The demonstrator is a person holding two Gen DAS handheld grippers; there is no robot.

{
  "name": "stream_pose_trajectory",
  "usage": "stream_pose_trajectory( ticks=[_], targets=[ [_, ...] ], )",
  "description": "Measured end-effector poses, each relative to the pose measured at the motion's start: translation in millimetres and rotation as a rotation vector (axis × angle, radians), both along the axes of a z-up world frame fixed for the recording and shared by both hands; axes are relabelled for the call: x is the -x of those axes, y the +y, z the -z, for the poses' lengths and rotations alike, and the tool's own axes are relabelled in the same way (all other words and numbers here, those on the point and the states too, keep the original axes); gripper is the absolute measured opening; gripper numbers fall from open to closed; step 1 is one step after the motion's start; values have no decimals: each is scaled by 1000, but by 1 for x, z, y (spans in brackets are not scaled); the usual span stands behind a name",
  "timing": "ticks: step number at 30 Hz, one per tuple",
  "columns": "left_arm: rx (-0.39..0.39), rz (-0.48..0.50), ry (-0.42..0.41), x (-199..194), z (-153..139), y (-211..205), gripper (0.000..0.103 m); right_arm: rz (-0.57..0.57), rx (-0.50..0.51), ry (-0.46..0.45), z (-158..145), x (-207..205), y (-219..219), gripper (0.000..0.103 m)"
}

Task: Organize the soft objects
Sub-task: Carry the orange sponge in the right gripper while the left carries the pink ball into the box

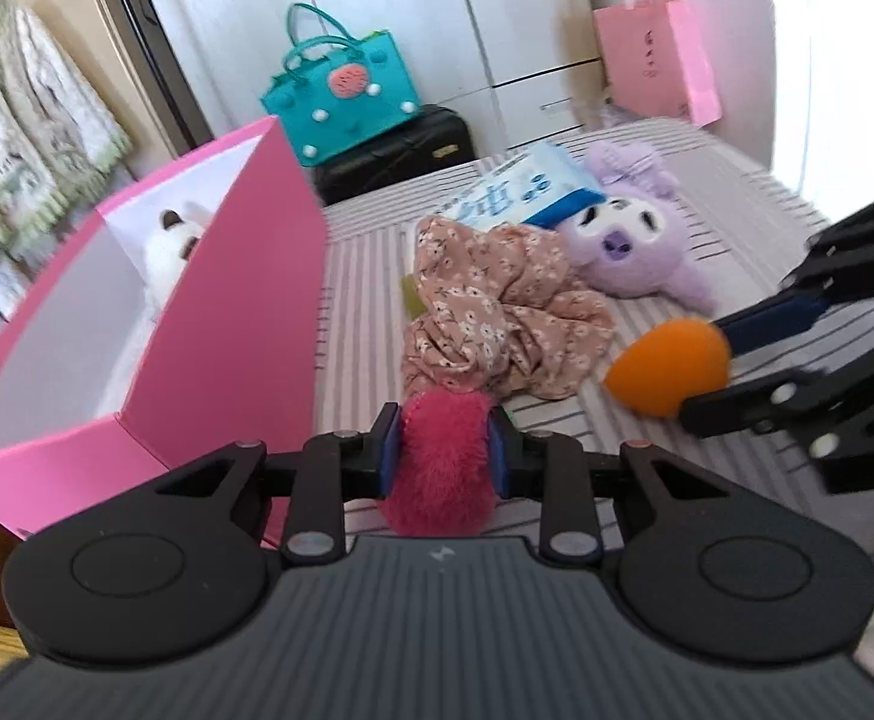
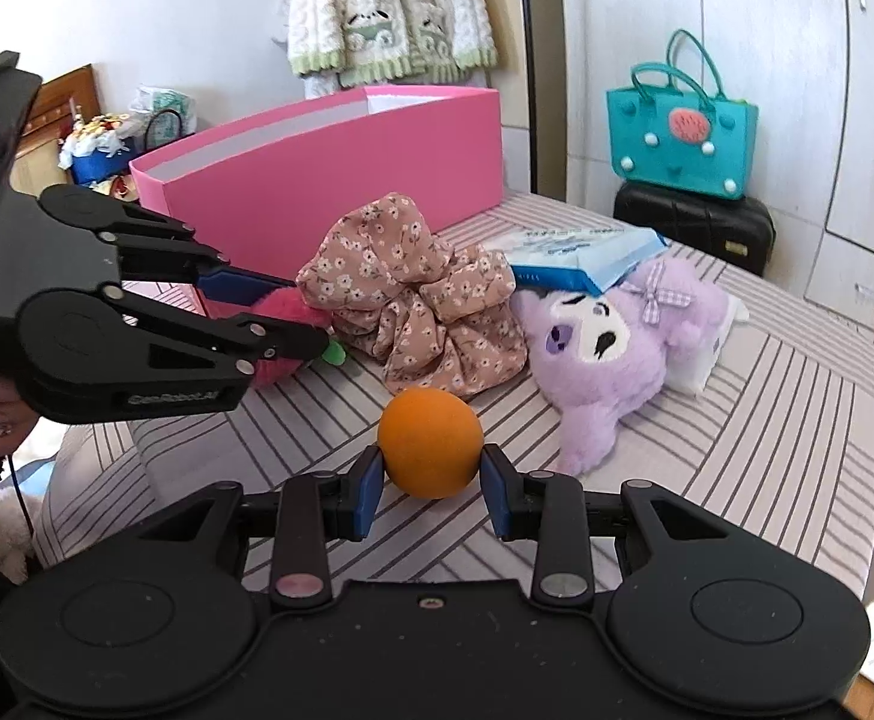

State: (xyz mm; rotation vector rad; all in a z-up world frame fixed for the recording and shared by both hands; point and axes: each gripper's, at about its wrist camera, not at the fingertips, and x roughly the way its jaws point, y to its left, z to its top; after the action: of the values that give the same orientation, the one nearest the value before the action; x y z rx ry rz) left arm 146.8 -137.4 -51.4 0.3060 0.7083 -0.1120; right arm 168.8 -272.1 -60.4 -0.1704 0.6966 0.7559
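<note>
My left gripper (image 1: 444, 447) is shut on a fuzzy red plush toy (image 1: 439, 468), held just above the striped bed beside the pink box (image 1: 239, 312); it also shows in the right wrist view (image 2: 299, 330), where the red plush (image 2: 281, 324) has a green tip. My right gripper (image 2: 431, 480) is shut on an orange soft ball (image 2: 431, 441), which also shows in the left wrist view (image 1: 670, 372). A floral scrunchie (image 2: 413, 300) and a purple plush doll (image 2: 610, 342) lie on the bed. A white plush (image 1: 167, 246) sits inside the box.
A blue-white tissue pack (image 2: 580, 255) rests on the purple doll. A teal handbag (image 2: 676, 126) stands on a black case (image 2: 694, 225) behind the bed. A pink paper bag (image 1: 658, 60) leans at the wall. Striped bed sheet (image 2: 736, 432) extends to the right.
</note>
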Motion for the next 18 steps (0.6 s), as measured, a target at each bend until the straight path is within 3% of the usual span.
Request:
stream_pose_trajectory(
  ticks=[7,18],
  targets=[
    [107,74,52,8,-14,12,25,21,21,38,-12,13,9,39],
    [147,186,97,18,-44,29,25,60,42,68,-40,34,16,39]
  ],
)
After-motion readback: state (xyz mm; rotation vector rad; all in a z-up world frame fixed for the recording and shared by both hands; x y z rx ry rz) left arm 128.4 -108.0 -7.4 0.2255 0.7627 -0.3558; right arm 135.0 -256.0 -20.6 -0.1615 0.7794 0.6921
